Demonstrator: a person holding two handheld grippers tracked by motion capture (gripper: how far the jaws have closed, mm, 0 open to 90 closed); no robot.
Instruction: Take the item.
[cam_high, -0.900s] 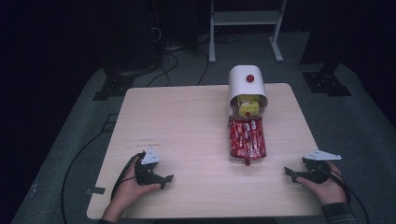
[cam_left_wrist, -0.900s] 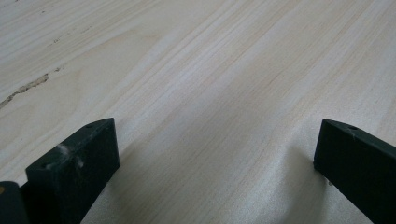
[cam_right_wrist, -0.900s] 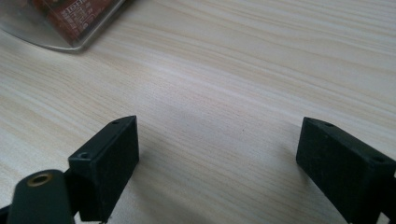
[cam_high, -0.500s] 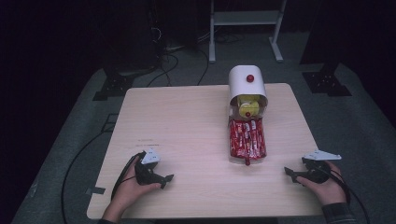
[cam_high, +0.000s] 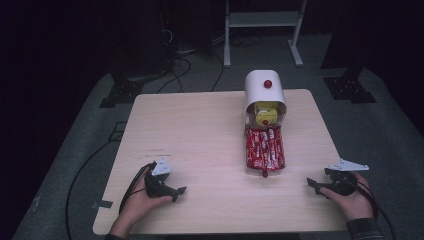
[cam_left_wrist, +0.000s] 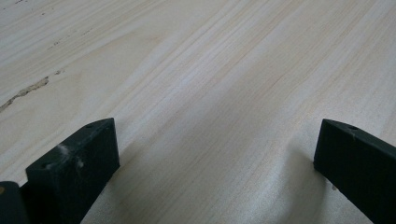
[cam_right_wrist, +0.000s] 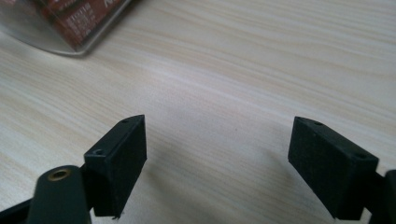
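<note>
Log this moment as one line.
left gripper: open, empty | right gripper: open, empty | red packets: untouched, before white container

You have two grippers on one wooden table (cam_high: 200, 130): the left gripper (cam_high: 176, 192) and the right gripper (cam_high: 312, 186), each with two black jaws spread apart. Ahead of the right gripper and off to its left sits one white dispenser (cam_high: 264, 89) with one red knob (cam_high: 268, 83), one yellow container (cam_high: 265, 114) in its mouth, and one clear tray (cam_high: 264, 148) of red snack packets, too tightly packed to count.
</note>
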